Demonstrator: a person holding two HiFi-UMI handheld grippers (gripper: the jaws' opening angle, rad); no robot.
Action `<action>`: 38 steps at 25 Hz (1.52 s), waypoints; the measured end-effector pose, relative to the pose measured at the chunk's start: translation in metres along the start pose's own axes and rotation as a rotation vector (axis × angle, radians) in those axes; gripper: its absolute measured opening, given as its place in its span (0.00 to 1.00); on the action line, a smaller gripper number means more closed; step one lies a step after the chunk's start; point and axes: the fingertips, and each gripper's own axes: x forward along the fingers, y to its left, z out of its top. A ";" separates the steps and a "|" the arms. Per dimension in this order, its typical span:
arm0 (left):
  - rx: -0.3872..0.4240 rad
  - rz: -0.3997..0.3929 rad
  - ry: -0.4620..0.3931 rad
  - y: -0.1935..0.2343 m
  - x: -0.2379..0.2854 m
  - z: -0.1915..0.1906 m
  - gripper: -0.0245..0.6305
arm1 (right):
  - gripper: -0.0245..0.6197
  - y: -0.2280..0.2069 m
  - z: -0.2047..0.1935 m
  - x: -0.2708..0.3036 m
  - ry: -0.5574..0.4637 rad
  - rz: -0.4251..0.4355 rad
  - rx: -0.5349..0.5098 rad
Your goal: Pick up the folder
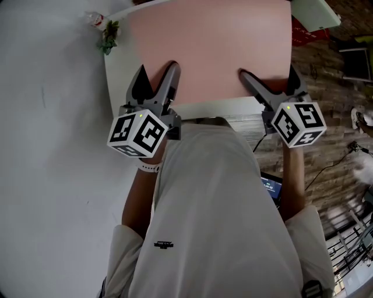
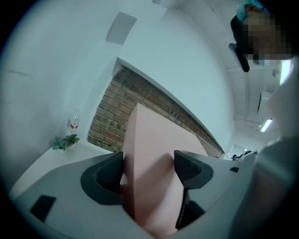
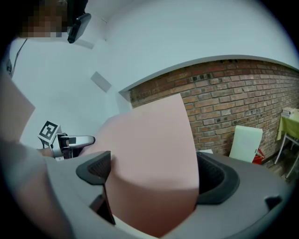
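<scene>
A large pink folder (image 1: pixel 210 52) is held between both grippers over the white table (image 1: pixel 116 78). My left gripper (image 1: pixel 157 73) is shut on the folder's near left edge. My right gripper (image 1: pixel 268 78) is shut on its near right edge. In the left gripper view the folder (image 2: pixel 154 149) stands edge-on between the dark pads of the left gripper (image 2: pixel 148 170), which press on both its faces. In the right gripper view the folder (image 3: pixel 149 149) bulges as a curved sheet through the right gripper (image 3: pixel 152 175). The folder hides most of the tabletop.
A small green plant (image 1: pixel 108 38) and a glass (image 1: pixel 96 19) stand at the table's far left corner. A white chair (image 1: pixel 315 14) and a brick wall (image 3: pixel 233 93) lie to the right. A lit screen (image 1: pixel 271 185) shows by the person's right leg.
</scene>
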 end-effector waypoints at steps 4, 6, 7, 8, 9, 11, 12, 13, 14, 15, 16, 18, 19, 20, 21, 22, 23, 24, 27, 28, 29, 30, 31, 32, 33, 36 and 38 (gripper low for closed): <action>0.038 -0.037 -0.042 -0.010 -0.003 0.020 0.57 | 0.91 0.006 0.019 -0.010 -0.056 -0.020 -0.016; 0.050 -0.049 -0.057 -0.017 -0.009 0.028 0.57 | 0.91 0.012 0.028 -0.019 -0.084 -0.024 -0.035; 0.051 -0.053 -0.064 -0.020 -0.013 0.031 0.57 | 0.91 0.015 0.032 -0.024 -0.097 -0.024 -0.047; 0.053 -0.056 -0.071 -0.022 -0.016 0.033 0.57 | 0.91 0.018 0.035 -0.028 -0.109 -0.025 -0.058; 0.056 -0.057 -0.078 -0.024 -0.019 0.036 0.57 | 0.91 0.020 0.038 -0.032 -0.117 -0.026 -0.065; 0.064 -0.059 -0.098 -0.028 -0.022 0.040 0.57 | 0.91 0.021 0.043 -0.036 -0.130 -0.027 -0.075; 0.067 -0.060 -0.106 -0.030 -0.023 0.042 0.57 | 0.91 0.021 0.046 -0.037 -0.136 -0.026 -0.079; 0.069 -0.061 -0.113 -0.032 -0.023 0.043 0.57 | 0.91 0.021 0.048 -0.038 -0.141 -0.024 -0.084; 0.069 -0.064 -0.120 -0.033 -0.023 0.045 0.57 | 0.91 0.021 0.051 -0.039 -0.145 -0.023 -0.088; 0.071 -0.067 -0.126 -0.035 -0.024 0.047 0.57 | 0.91 0.021 0.053 -0.040 -0.148 -0.024 -0.090; 0.075 -0.071 -0.132 -0.037 -0.024 0.049 0.57 | 0.91 0.020 0.055 -0.041 -0.153 -0.025 -0.091; 0.089 -0.081 -0.140 -0.042 -0.024 0.054 0.57 | 0.91 0.020 0.058 -0.045 -0.166 -0.030 -0.090; 0.096 -0.088 -0.141 -0.044 -0.024 0.055 0.57 | 0.90 0.020 0.059 -0.048 -0.173 -0.034 -0.089; 0.102 -0.096 -0.139 -0.046 -0.023 0.055 0.56 | 0.90 0.021 0.059 -0.050 -0.180 -0.040 -0.087; 0.107 -0.104 -0.136 -0.047 -0.023 0.055 0.56 | 0.90 0.021 0.058 -0.053 -0.186 -0.047 -0.086; 0.111 -0.111 -0.131 -0.048 -0.023 0.054 0.56 | 0.90 0.022 0.056 -0.055 -0.191 -0.053 -0.084; 0.113 -0.115 -0.127 -0.049 -0.024 0.053 0.56 | 0.90 0.022 0.054 -0.058 -0.193 -0.058 -0.082; 0.115 -0.118 -0.124 -0.050 -0.024 0.052 0.56 | 0.90 0.022 0.052 -0.060 -0.194 -0.062 -0.079; 0.119 -0.120 -0.123 -0.053 -0.027 0.049 0.56 | 0.90 0.022 0.050 -0.065 -0.196 -0.065 -0.073; 0.119 -0.121 -0.124 -0.054 -0.027 0.049 0.56 | 0.90 0.021 0.049 -0.066 -0.195 -0.065 -0.072; 0.118 -0.123 -0.124 -0.056 -0.028 0.047 0.56 | 0.90 0.021 0.048 -0.068 -0.194 -0.065 -0.071; 0.116 -0.124 -0.123 -0.057 -0.030 0.046 0.56 | 0.90 0.021 0.047 -0.070 -0.191 -0.065 -0.069; 0.116 -0.125 -0.122 -0.058 -0.031 0.045 0.56 | 0.90 0.022 0.046 -0.072 -0.188 -0.065 -0.068; 0.116 -0.125 -0.121 -0.059 -0.033 0.044 0.56 | 0.90 0.022 0.045 -0.074 -0.186 -0.066 -0.067; 0.118 -0.123 -0.120 -0.058 -0.035 0.043 0.56 | 0.90 0.023 0.043 -0.075 -0.184 -0.066 -0.065; 0.117 -0.111 -0.110 -0.055 -0.041 0.038 0.56 | 0.90 0.026 0.035 -0.075 -0.169 -0.061 -0.053; 0.108 -0.105 -0.101 -0.053 -0.041 0.033 0.56 | 0.90 0.026 0.031 -0.074 -0.157 -0.057 -0.052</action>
